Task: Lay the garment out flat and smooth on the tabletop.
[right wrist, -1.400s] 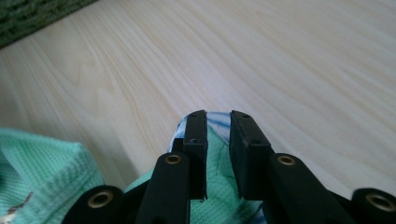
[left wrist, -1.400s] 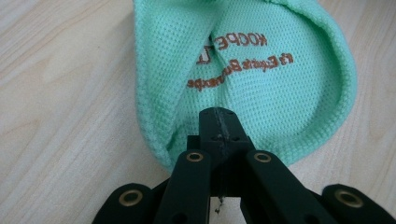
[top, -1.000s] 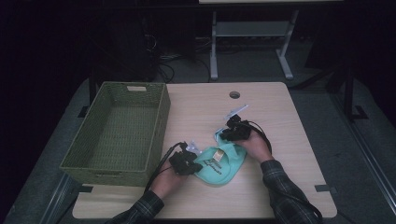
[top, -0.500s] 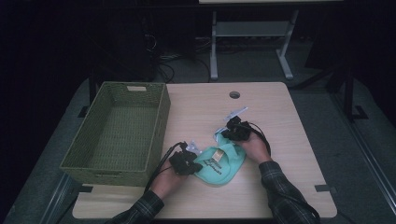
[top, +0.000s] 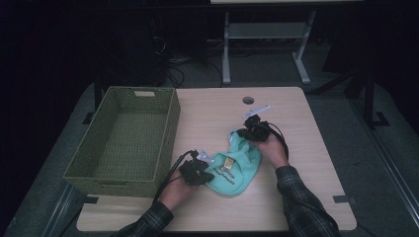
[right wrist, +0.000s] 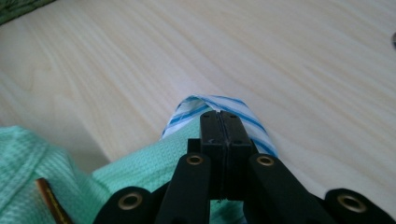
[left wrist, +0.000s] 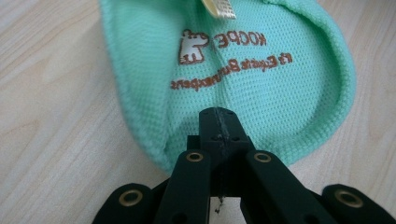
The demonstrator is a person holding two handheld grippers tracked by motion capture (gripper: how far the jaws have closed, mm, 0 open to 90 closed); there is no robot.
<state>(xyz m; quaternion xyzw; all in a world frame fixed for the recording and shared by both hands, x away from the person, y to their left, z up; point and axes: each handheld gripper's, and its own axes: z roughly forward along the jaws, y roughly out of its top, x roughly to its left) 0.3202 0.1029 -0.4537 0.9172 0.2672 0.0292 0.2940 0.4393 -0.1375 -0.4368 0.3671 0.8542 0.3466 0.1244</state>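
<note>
A mint green mesh cloth [top: 238, 167] with brown printed lettering and a small yellow label [top: 228, 163] lies on the wooden table [top: 301, 118]. My left gripper [top: 209, 173] is at the cloth's near left edge. In the left gripper view the cloth [left wrist: 243, 70] bunches into a fold under the shut jaws of the left gripper [left wrist: 219, 114]. My right gripper [top: 241, 133] is at the cloth's far end. In the right gripper view its jaws [right wrist: 220, 115] are shut on a blue-and-white striped trim [right wrist: 187, 112] of the green cloth [right wrist: 140, 168].
A large green woven basket [top: 170, 128] stands on the table's left side, close to my left hand; its corner [right wrist: 14, 9] shows in the right gripper view. A round cable hole [top: 248, 100] sits near the table's far edge. Bare wood lies right of the cloth.
</note>
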